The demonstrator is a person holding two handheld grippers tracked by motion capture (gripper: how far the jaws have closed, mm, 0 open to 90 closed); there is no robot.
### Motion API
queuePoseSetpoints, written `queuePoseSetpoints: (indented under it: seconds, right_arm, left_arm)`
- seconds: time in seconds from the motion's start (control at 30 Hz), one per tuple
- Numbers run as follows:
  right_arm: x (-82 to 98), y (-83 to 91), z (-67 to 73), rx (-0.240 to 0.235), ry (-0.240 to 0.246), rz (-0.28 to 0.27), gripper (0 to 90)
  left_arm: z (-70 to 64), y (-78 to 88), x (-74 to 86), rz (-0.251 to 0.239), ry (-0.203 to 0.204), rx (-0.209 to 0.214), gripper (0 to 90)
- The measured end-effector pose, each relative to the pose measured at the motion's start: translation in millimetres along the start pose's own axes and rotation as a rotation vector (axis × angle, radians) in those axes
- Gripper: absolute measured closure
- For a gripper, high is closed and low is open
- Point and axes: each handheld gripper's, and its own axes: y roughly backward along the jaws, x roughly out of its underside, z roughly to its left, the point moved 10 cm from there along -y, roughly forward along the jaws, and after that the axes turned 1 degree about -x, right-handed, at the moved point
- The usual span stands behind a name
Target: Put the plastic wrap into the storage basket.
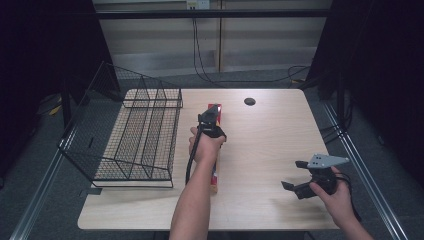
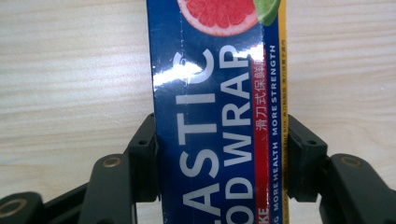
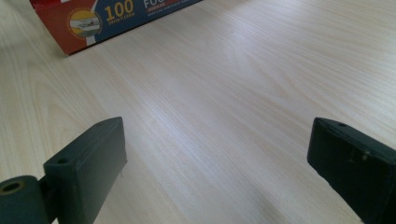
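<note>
Jaws of the left gripper clamped on a plastic food wrap box; right gripper spread wide with nothing between.

Both left pads press the long sides of the blue box, which lies flat on the desk a little left of its middle, running from near the far edge toward the near one, beside the wire rack at the left edge. The right gripper hovers near the near right corner, well apart from the box.
</note>
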Motion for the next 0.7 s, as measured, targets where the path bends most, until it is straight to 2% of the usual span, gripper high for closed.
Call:
queuePoseSetpoints:
  seconds: [0.1, 0.17, 0.2, 0.3, 0.37, 0.5, 0.53, 0.7]
  right_arm:
    - [-0.4, 0.3, -0.1, 0.0, 0.0, -0.003, 4.0]
    - [-0.4, 0.3, 0.1, -0.002, 0.0, -0.003, 4.0]
    - [-0.7, 0.5, -0.3, -0.001, 0.0, -0.006, 3.9]
    - [-1.0, 1.0, -0.5, 0.002, 0.001, -0.007, 3.9]
    - [-1.1, 1.0, -0.1, 0.001, 0.001, -0.007, 3.9]
    - [-1.0, 0.3, 0.0, 0.004, -0.001, -0.006, 3.9]
    - [-1.1, 0.4, -0.4, 0.006, -0.001, -0.007, 3.9]
    - [-1.5, 0.6, -0.7, 0.005, 0.0, -0.011, 3.9]
  left_arm:
    - [-1.3, 6.6, 0.1, 0.009, -0.038, 0.009, 43.3]
    - [-1.6, 9.2, 0.1, 0.012, -0.043, 0.011, 43.4]
    - [-0.3, 16.2, 0.2, 0.022, -0.064, 0.015, 43.5]
    - [2.1, 25.5, -1.0, 0.021, -0.083, 0.007, 43.6]
    - [3.4, 32.3, -0.6, 0.034, -0.089, 0.008, 43.6]
    - [8.6, 46.9, -2.4, 0.024, -0.098, 0.005, 43.6]
    - [10.1, 51.4, -3.2, 0.017, -0.092, 0.012, 43.6]
    - [20.4, 67.1, -4.7, 0.006, -0.082, -0.003, 43.6]
